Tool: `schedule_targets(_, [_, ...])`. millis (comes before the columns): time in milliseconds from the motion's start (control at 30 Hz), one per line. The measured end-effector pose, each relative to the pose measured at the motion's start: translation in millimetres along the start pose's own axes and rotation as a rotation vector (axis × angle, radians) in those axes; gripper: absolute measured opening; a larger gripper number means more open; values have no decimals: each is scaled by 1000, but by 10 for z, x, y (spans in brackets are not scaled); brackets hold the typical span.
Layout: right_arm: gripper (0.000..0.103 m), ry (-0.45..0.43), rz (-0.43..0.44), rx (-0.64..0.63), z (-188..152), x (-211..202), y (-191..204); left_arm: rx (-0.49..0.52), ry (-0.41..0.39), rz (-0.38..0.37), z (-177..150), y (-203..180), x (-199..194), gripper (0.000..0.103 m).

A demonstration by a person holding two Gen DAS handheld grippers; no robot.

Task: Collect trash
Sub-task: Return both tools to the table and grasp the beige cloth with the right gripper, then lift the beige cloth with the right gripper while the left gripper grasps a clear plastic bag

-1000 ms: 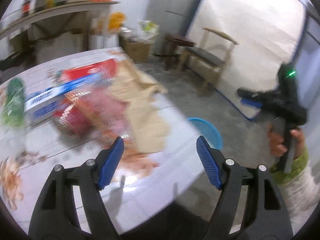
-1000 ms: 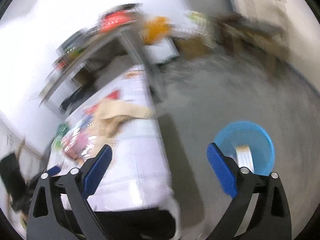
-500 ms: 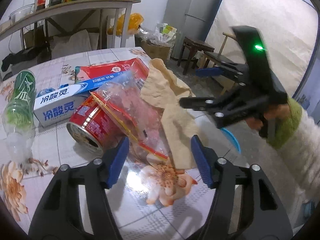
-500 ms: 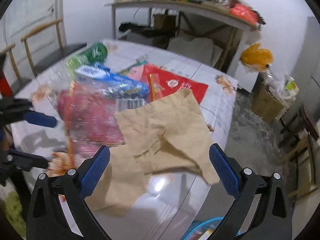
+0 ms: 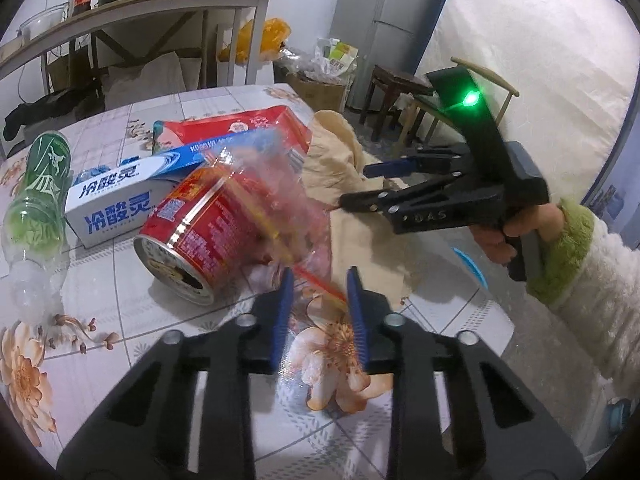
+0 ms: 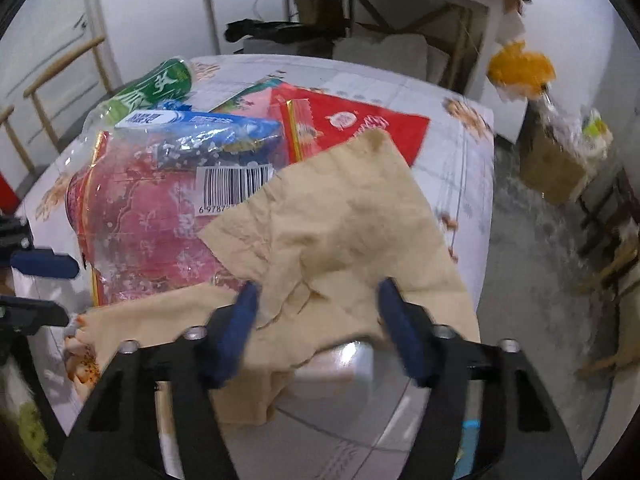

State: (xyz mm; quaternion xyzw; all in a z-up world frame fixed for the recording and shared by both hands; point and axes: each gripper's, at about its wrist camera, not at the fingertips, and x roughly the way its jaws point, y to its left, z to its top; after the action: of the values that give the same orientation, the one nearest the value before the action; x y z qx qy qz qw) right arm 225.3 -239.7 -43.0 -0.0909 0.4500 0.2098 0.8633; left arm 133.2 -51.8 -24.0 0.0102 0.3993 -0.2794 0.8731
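Trash lies on a tiled flower-print table [image 5: 120, 288]: a red can [image 5: 200, 236] on its side, a clear plastic wrapper [image 5: 288, 216] over it, a toothpaste box [image 5: 116, 204], a green bottle [image 5: 40, 188], a red packet [image 5: 240, 128] and crumpled tan paper [image 6: 344, 236]. My left gripper [image 5: 320, 312] has its jaws narrowed around the wrapper's near edge, with a gap still showing. My right gripper [image 6: 320, 324] is partly closed, its jaws straddling the tan paper; it also shows in the left wrist view [image 5: 356, 186].
A blue basin [image 5: 472, 268] sits on the floor past the table's right edge. A shelf table [image 5: 140, 12] with jars stands behind. A fridge [image 5: 384, 20], stools and a cardboard box [image 6: 556, 168] are at the right.
Both grippers moved in over the trash and narrowed their jaws. The left now straddles the wrapper's edge; the right now straddles the tan paper.
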Motion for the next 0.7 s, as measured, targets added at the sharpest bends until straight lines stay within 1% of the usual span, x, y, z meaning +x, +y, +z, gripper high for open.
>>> schedule_targets(33, [44, -7, -4, 19, -23, -24, 5, -5, 4, -5, -1, 5, 12, 14])
schedule_targets(67, [37, -10, -8, 31, -23, -20, 2, -10, 2, -6, -1, 10, 17, 11])
schedule_targets(100, [34, -15, -15, 46, -40, -38, 9, -11, -2, -6, -3, 12, 17, 8])
schedule_targets(133, [28, -20, -22, 58, -57, -58, 17, -10, -6, -6, -4, 11, 16, 3])
schedule_targets(167, [21, -26, -32, 77, -88, -90, 31, -10, -9, -7, -7, 11, 16, 2])
schedule_targets(233, [12, -32, -50, 110, -127, -129, 39, -11, -17, -10, -13, 12, 1, 0])
schedule_targets(267, [10, -40, -62, 134, -161, -169, 43, -12, -24, -10, -19, 5, -21, 0])
schedule_targets(400, [8, -98, -66, 223, -274, -388, 75, -30, -41, -30, -46, 15, -132, 0])
schedule_targets(533, [7, -156, -50, 284, -398, -671, 194, -17, -48, -39, -127, 8, -308, 0])
schedule_targets(700, [7, -206, 5, 382, -610, -949, 281, -39, -20, -62, -323, 66, -580, 0])
